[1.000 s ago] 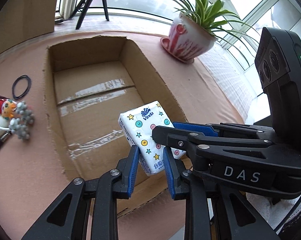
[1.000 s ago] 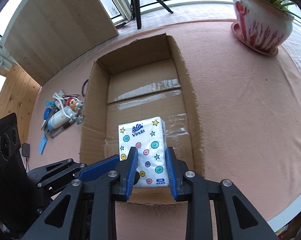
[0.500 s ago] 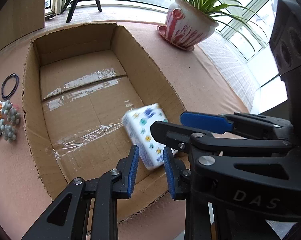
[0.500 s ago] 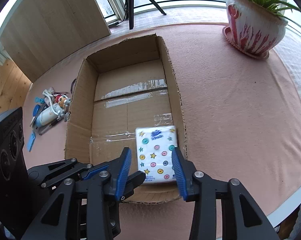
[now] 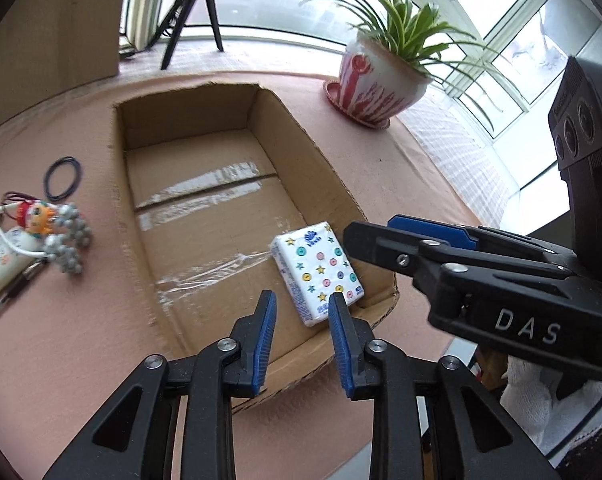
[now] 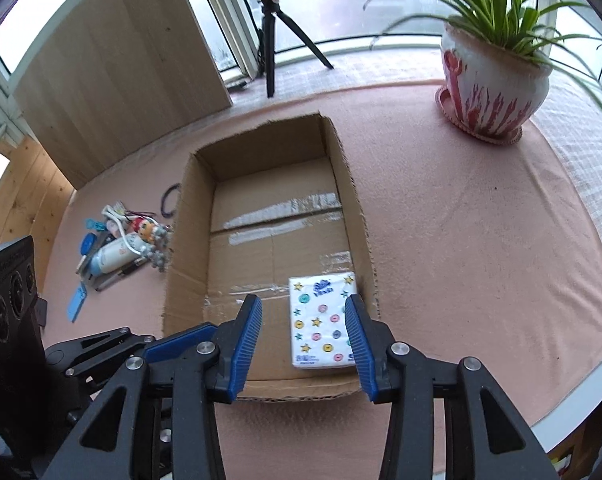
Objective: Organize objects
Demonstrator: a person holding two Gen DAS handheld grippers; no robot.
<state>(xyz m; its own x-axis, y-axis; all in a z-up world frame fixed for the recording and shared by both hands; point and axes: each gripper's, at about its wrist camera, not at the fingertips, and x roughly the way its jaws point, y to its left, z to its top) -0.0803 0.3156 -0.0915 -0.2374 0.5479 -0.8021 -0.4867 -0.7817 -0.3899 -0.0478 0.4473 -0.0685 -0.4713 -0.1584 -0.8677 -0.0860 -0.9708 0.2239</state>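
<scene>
Inside the box: a white tissue packet printed with coloured dots and stars [image 6: 322, 322] lay flat on the floor of the open brown cardboard box [image 6: 189, 240], in its near right corner, close against the right wall and the near wall.
Box floor: the left half and the whole far end stood bare, crossed by strips of clear tape.
Box edges: the cut rims were ragged; the near wall ended short of the tabletop's front edge.
Right gripper [image 6: 303, 336]: its blue fingers [image 6: 243, 344] were spread wide and held nothing, poised above the near wall with the packet seen between them.
Left gripper [image 5: 301, 334]: its fingers [image 5: 263, 338] stood moderately apart and empty, over the near rim just left of the packet.
Tabletop [image 6: 461, 240]: pink cloth, with broad bare room to the right of the box as far as the rounded front edge.
Left of the box: a cluster of small things, among them a white tube [image 6: 111, 258], a little doll figure [image 5: 35, 216] and a black rubber band [image 5: 62, 178], lay just beside the left wall.
Far right: a red-and-white pot holding a green plant [image 6: 491, 92] stood well apart from the box.
</scene>
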